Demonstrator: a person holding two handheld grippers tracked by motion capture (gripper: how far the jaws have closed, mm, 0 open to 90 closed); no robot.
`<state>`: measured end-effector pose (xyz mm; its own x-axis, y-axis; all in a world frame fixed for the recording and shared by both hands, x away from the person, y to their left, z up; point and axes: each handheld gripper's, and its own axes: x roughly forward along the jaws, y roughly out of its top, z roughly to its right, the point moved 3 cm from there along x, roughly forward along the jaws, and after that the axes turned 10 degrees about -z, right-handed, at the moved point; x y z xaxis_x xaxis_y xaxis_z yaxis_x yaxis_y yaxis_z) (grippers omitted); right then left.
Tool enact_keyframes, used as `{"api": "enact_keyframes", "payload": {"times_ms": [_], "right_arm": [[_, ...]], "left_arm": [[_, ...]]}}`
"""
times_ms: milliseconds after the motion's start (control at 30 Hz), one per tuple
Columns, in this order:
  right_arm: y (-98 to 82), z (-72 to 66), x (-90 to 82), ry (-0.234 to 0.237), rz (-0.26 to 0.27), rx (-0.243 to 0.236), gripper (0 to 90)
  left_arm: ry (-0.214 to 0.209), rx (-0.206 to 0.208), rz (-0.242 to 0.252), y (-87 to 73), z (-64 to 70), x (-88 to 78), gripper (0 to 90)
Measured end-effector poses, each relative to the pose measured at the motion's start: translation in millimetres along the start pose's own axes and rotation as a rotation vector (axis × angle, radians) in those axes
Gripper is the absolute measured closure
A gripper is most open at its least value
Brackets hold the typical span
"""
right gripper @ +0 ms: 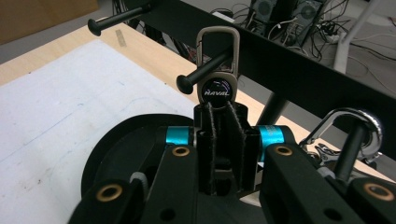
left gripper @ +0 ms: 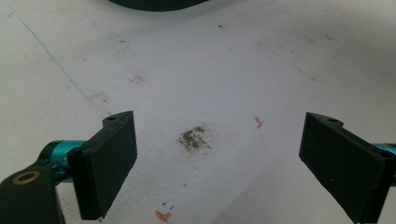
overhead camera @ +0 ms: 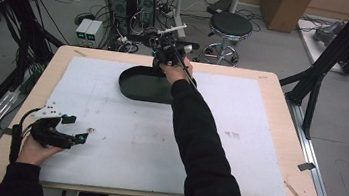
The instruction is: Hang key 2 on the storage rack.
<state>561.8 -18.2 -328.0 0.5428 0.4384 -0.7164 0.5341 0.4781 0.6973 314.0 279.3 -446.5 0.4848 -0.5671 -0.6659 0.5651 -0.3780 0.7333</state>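
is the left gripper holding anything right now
No, in the left gripper view the left gripper has its jaws standing wide apart over the bare white mat, with nothing between them.
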Motion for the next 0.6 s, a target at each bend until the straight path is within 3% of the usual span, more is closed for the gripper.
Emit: {"api": "enact_keyframes", "payload": {"times_ms": [67,200,233,267,300,333,467,600], "right_arm": [[-0.5,-0.4,-0.4,0.007,-0.003,0.001,77.6],[-5.1,-5.9,-9.9,0.056,0.027,0.021,63.7],[-5.1,-5.9,-9.9,0.056,0.027,0.021,63.7],[-6.4,-6.6,-11.6,0.065,0.023,0.023,60.7],[-7.9,-8.8,-14.5,0.088,0.002,0.024,52.0],[-7.9,-8.8,-14.5,0.088,0.002,0.024,52.0],[-8.0,-14.0,-25.2,0.122,0.021,-0.003,39.2],[-10.3,-15.2,-31.0,0.093,0.004,-0.030,26.6]], "left_arm": [[0.002,-0.002,0.001,-0.2,0.0,-0.4,11.7],[0.002,0.000,0.001,-0.4,0.5,-1.0,11.7],[0.005,0.000,0.001,-0.4,0.9,-0.9,11.7],[0.004,-0.003,0.000,-0.6,1.4,-0.7,11.7],[0.006,-0.001,-0.003,-0.6,1.7,-0.5,11.7],[0.006,0.002,-0.002,-0.6,1.8,-0.3,11.7],[0.005,0.003,-0.003,-0.6,1.3,-0.2,11.7],[0.004,0.003,-0.006,-0.7,1.7,0.1,11.7]]}}
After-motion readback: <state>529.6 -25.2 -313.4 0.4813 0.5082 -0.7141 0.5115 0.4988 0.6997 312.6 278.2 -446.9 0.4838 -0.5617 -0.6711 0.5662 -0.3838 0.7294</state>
